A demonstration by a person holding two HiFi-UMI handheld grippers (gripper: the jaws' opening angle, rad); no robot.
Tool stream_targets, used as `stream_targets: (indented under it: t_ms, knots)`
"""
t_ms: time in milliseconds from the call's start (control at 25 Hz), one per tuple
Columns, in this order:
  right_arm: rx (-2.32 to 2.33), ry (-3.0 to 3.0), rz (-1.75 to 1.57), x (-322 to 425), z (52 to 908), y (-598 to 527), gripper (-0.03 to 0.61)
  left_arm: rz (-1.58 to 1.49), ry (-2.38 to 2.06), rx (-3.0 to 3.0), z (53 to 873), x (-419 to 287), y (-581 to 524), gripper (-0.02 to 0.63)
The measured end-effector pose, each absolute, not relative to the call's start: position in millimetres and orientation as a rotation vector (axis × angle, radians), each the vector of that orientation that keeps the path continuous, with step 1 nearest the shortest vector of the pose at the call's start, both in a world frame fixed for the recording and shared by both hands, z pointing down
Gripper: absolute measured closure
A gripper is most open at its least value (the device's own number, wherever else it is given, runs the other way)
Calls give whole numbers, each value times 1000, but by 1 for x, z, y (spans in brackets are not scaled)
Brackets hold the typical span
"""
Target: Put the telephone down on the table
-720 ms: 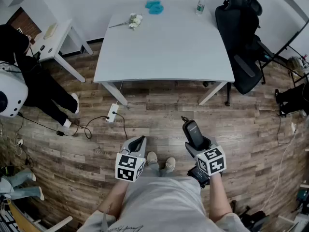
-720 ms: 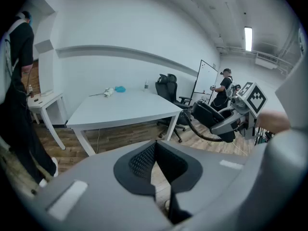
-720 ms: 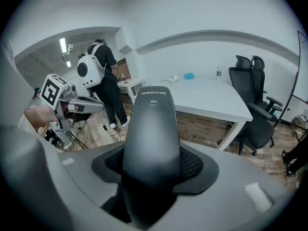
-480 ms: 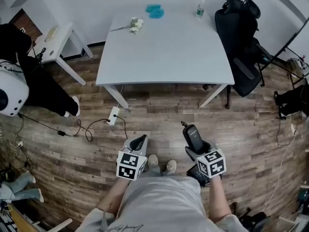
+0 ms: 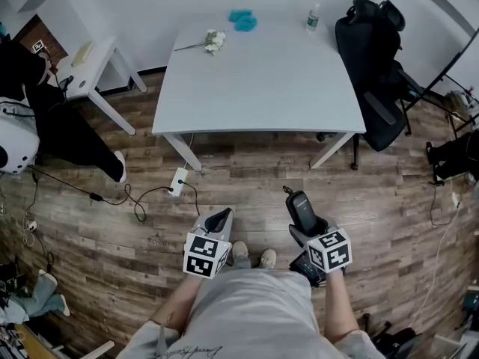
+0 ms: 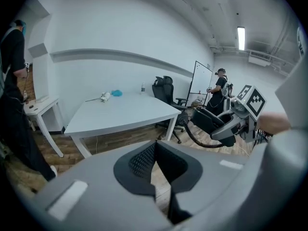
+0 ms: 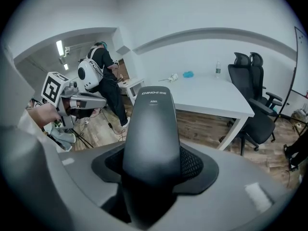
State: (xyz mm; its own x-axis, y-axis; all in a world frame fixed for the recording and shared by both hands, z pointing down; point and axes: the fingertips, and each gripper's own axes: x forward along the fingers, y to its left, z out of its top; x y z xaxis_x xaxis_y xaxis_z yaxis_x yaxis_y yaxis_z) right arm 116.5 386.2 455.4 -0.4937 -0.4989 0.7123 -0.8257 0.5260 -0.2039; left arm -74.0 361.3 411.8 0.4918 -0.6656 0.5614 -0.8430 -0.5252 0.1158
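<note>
A black telephone handset (image 5: 302,208) (image 7: 153,129) stands between the jaws of my right gripper (image 5: 305,221), which is shut on it; its coiled cord (image 6: 199,137) trails off the end. In the right gripper view the handset fills the middle and hides the gap between the jaws. My left gripper (image 5: 217,220) (image 6: 155,170) hangs beside it at the left, shut with nothing in it. Both are held low over the wooden floor, in front of the white table (image 5: 258,81) (image 7: 216,94) (image 6: 120,112), well short of its near edge.
On the table's far side lie a white flower sprig (image 5: 209,40), a blue cloth (image 5: 243,19) and a water bottle (image 5: 312,16). A black office chair (image 5: 374,58) stands at its right. A small white side table (image 5: 93,58), a person in black (image 5: 52,118) and floor cables (image 5: 135,197) are at left.
The view has shifted slightly toward the table; both grippers keep their places in front of the body, and the handset stays in the right gripper.
</note>
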Motion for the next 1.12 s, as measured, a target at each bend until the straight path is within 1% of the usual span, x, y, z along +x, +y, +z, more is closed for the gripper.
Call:
stream_targets:
  t_ms: [1120]
  knots:
    - [1203, -2128, 718, 103, 446, 371, 301, 630, -1217, 2417, 411, -111, 344, 597]
